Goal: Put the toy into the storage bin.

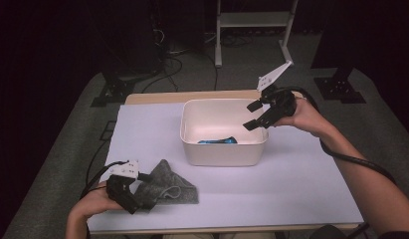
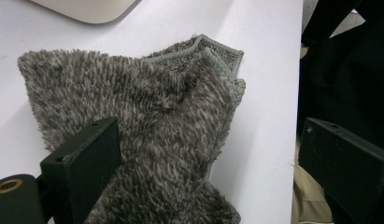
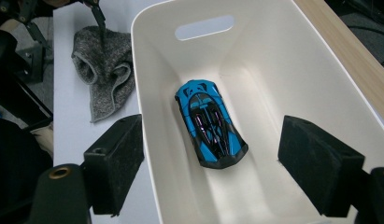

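Grey fleece cloth (image 2: 147,135) was straddled by the left gripper's (image 1: 135,191) parted jaws; closing should be done squarely on its fold. Right gripper (image 1: 255,115) was held agape above the blue toy car (image 3: 210,123).

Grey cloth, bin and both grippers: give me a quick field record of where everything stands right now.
left gripper: open, jaws down at the near left part of the grey cloth, one jaw over the pile
grey cloth: crumpled and partly folded, flat on the white table sheet, outside the bin
right gripper: open, held above the bin's right side, holding nothing
bin: cream, upright, mid-table, handle slot in the end wall
blue toy car: on the bin floor, right way up, touched by neither gripper
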